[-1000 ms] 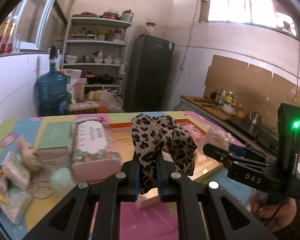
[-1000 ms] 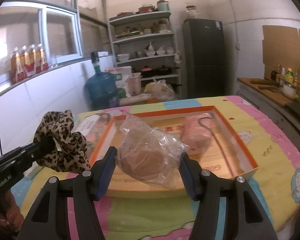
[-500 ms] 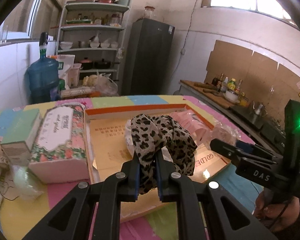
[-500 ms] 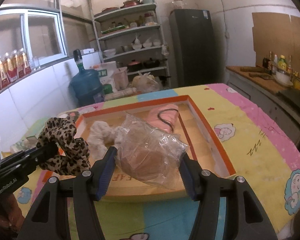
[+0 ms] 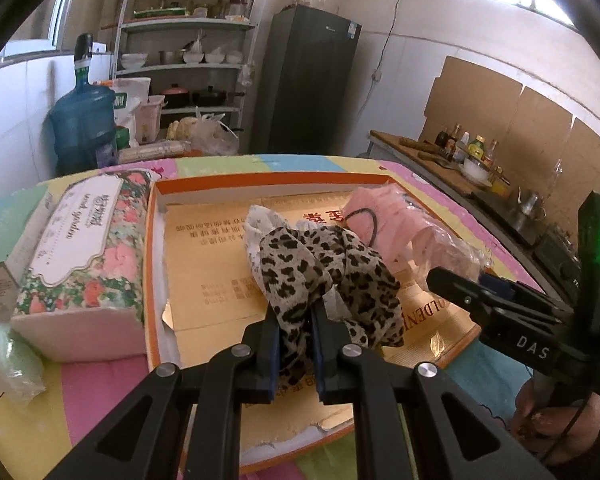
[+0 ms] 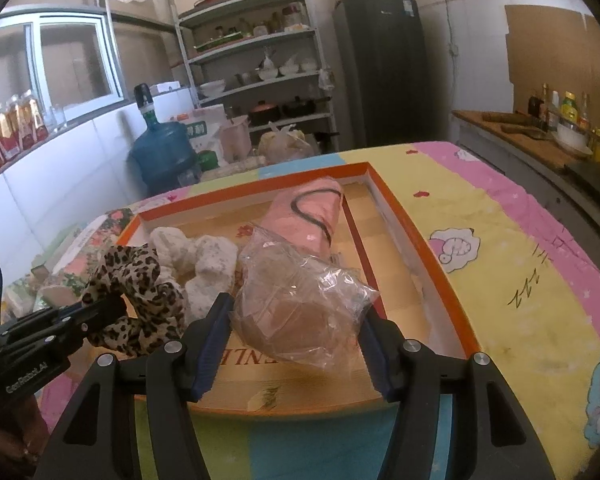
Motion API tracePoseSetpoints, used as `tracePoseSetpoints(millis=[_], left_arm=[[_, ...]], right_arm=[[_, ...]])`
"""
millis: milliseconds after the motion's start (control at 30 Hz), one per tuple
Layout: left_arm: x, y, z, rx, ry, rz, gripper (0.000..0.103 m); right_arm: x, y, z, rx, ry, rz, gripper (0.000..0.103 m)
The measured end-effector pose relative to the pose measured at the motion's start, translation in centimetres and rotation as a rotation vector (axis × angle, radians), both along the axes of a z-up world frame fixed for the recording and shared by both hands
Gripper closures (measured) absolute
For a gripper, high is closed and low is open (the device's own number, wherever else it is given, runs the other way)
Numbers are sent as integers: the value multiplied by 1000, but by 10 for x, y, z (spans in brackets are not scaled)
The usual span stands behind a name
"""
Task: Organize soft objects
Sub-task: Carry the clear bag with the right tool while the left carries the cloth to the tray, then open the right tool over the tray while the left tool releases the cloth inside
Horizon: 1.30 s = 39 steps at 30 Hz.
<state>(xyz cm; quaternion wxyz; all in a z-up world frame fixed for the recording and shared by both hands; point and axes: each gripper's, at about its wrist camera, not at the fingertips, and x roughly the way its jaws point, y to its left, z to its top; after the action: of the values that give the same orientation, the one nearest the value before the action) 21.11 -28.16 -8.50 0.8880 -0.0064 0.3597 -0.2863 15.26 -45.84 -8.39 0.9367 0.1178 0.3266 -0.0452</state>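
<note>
Mid-task. The left claw is clamping the leopard-print scrunchie over the orange-rimmed tray; the right claw is gripping a clear-bagged soft item above it. A pink roll and white scrunchie are lying inside; a floral tissue pack is waiting on the worktop.

A leopard-print scrunchie is hanging bunched over the orange-rimmed box, where a white scrunchie and a pink rolled towel are lying; a clear-bagged brown item is hovering above.
</note>
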Motion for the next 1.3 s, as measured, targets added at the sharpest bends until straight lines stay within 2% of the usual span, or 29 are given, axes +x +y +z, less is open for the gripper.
tracePoseSetpoints(millis=[67,133,200,267,300,367,500,900,1067,1300], left_arm=[[2,-2,-3,1,27,0,75],[3,-2,-5,-13,42,-1,68],[0,-2,-3,-26,35,-3,62],[-3,-2,-2,-33,25,-3,47],[-3,-1,-1,-37,25,-2,45],[-4,0,0,-43,22,3,44],[-7,2,5,-41,9,12,44],[-24,22,25,-61,-54,33,44],[-38,32,37,-11,-127,82,44],[-49,53,48,14,-162,140,44]], right_arm=[[3,-1,-3,7,8,3,40],[4,-2,-3,6,8,5,39],[5,-1,-3,2,10,7,38],[4,0,-4,2,11,8,37],[4,0,-4,3,12,8,37],[5,0,-4,3,16,8,36],[4,0,-3,-2,18,-2,27],[-11,5,10,-19,-14,-31,27],[-20,13,21,-42,-44,-42,26],[-30,30,33,-64,-77,-46,26]])
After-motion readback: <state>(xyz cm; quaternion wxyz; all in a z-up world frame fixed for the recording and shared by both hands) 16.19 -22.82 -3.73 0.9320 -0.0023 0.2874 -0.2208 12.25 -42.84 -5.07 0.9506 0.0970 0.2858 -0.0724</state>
